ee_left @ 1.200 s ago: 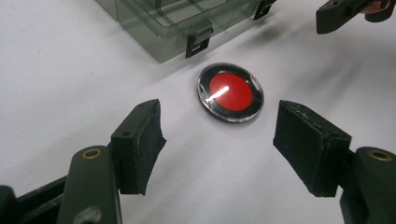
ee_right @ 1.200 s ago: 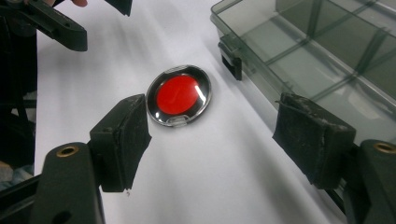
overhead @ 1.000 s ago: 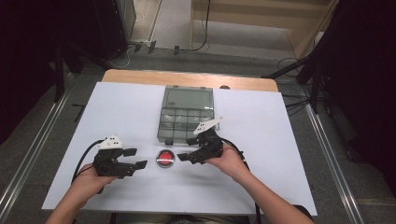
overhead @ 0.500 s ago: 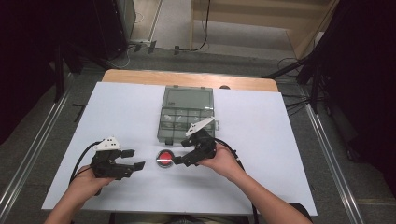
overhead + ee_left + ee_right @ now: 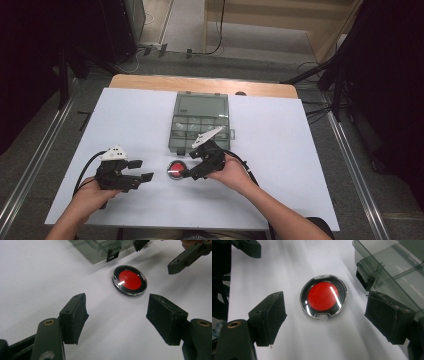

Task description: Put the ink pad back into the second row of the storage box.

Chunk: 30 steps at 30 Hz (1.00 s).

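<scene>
A round case (image 5: pixel 176 170) with a red centre, black rim and clear cover lies flat on the white table. In the right gripper view the case (image 5: pixel 323 296) sits partly between the wide-apart pads of my right gripper (image 5: pixel 324 317), touching neither. In the high view my right gripper (image 5: pixel 190 164) is open and angled down at the case from the right. My left gripper (image 5: pixel 141 170) is open a short way to the left, empty. The left gripper view has the case (image 5: pixel 130 280) ahead of my left gripper (image 5: pixel 117 317).
A grey see-through compartment box (image 5: pixel 201 125) with its lid closed stands just behind the case, its front latches (image 5: pixel 364 277) close to my right gripper. The white sheet (image 5: pixel 300 165) has open room to the left and right. A wooden strip (image 5: pixel 150 82) edges the far side.
My right gripper has moved left and tipped down, so that its open jaws now flank the red case. The left gripper has hardly moved.
</scene>
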Available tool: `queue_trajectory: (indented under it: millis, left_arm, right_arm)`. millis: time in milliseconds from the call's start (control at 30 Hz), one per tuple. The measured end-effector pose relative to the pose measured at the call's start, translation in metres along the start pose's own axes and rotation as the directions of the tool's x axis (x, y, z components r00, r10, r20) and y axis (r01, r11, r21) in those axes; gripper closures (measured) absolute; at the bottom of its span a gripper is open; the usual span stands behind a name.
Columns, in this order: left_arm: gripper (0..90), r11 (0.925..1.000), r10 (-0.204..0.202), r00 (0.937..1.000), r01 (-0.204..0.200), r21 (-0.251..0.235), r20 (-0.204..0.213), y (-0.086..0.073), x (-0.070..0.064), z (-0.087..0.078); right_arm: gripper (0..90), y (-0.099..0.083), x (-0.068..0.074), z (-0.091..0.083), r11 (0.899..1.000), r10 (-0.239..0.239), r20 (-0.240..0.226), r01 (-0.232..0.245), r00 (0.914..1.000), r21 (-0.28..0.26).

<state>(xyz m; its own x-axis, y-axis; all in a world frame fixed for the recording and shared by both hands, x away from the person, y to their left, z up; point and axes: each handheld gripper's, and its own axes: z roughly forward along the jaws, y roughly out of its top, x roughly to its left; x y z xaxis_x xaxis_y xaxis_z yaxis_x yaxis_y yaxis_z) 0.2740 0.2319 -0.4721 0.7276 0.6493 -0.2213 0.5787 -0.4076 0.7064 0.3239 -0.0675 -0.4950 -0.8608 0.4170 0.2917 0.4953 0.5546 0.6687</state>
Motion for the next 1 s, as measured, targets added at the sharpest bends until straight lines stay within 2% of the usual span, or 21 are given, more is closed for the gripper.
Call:
queue_trajectory:
  millis: [267, 400, 767, 867, 1000]
  left_arm:
    - [31.7, 0.9999, 0.007, 1.0000, -0.007, 0.014, -0.001, -0.001, 0.001, 0.001]
    - [31.8, 0.9999, 0.004, 1.0000, -0.004, 0.010, 0.000, 0.000, 0.001, 0.000]
    - [31.8, 0.9999, 0.002, 1.0000, -0.002, 0.010, 0.001, -0.001, 0.002, 0.000]
    - [31.8, 1.0000, -0.001, 1.0000, 0.001, 0.010, -0.001, -0.001, 0.002, 0.000]
    - [31.8, 0.9999, 0.000, 1.0000, 0.000, 0.013, 0.000, -0.001, 0.003, 0.000]
  right_arm:
    - [17.4, 0.001, 0.004, 0.011, 1.000, -0.019, 0.020, 0.019, 0.9996, 0.003]
    - [17.4, 0.002, 0.004, 0.017, 1.000, -0.013, 0.016, 0.013, 0.9998, 0.012]
    - [17.3, 0.008, 0.012, 0.032, 0.996, -0.075, 0.047, 0.073, 0.9960, 0.057]
    - [17.3, 0.009, 0.013, 0.036, 0.994, -0.077, 0.047, 0.073, 0.9959, 0.076]
    - [17.3, 0.012, 0.015, 0.040, 0.992, -0.101, 0.069, 0.095, 0.9925, 0.083]
